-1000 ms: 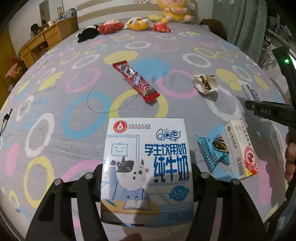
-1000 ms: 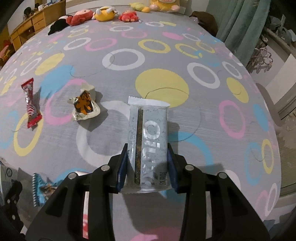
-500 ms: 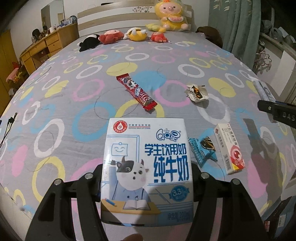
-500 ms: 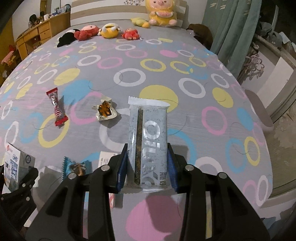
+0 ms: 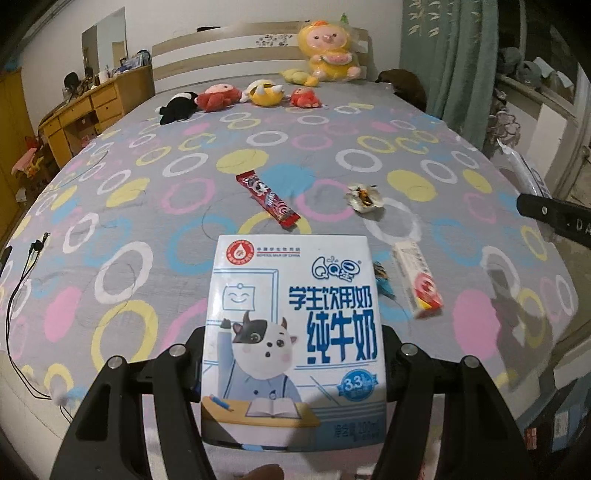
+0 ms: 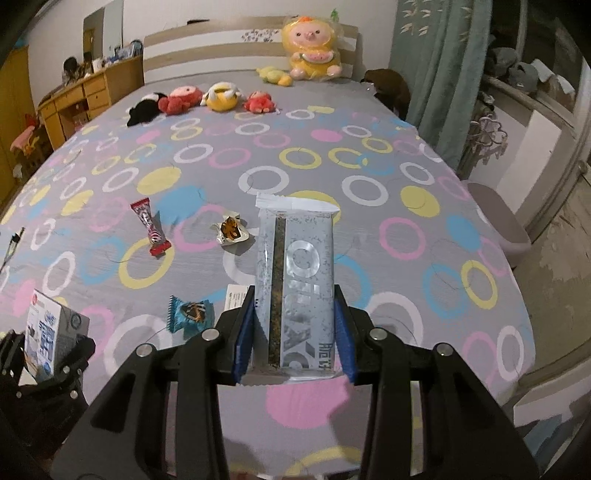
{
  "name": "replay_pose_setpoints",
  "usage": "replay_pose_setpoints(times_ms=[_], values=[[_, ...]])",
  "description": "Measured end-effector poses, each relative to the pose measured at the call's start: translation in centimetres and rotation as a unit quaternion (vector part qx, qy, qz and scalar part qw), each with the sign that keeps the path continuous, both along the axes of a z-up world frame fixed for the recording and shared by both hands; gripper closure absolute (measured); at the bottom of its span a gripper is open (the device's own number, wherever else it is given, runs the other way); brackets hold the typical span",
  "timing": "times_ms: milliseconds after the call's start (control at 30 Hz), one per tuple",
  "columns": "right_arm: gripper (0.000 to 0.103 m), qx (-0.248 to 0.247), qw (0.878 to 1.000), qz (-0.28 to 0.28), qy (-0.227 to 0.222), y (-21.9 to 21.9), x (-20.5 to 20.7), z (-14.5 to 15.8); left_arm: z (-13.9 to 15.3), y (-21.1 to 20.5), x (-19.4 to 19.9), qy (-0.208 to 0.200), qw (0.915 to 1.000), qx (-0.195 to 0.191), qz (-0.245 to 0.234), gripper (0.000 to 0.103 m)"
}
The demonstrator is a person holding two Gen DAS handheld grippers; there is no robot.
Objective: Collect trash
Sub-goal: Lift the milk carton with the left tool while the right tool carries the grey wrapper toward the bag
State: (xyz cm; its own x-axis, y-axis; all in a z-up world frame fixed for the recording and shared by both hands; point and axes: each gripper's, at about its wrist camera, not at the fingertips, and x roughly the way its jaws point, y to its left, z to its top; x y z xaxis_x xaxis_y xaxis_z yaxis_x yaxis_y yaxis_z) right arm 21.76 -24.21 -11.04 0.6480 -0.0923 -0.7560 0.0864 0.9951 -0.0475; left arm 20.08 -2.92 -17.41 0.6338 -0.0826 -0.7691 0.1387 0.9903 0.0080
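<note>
Left wrist: gripper level, seemingly above bed.

- A wide bed under a grey sheet printed with pink, yellow, blue and white rings fills most of both views.
- At 12 o'clock stands a beige-and-white striped headboard, against a plain white wall.
- At 10 o'clock, a light wooden dresser with drawers has small clutter on its top, with a wall mirror above it.
- At 1 o'clock hangs a teal curtain with a leaf pattern.
- At 3 o'clock, a worn pale floor shows beside the bed.
- The light is dim and indoor.
</note>
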Motion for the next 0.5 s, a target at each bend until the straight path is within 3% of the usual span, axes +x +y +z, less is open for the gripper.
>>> replay_pose_setpoints(times_ms=[500], values=[[0.065, 0.042, 0.996, -0.014, -0.075, -1.9, -14.6, 7.3, 8.6, -2.2, -12.2, -0.042, 0.9978, 0.009, -0.051, 0.041]])
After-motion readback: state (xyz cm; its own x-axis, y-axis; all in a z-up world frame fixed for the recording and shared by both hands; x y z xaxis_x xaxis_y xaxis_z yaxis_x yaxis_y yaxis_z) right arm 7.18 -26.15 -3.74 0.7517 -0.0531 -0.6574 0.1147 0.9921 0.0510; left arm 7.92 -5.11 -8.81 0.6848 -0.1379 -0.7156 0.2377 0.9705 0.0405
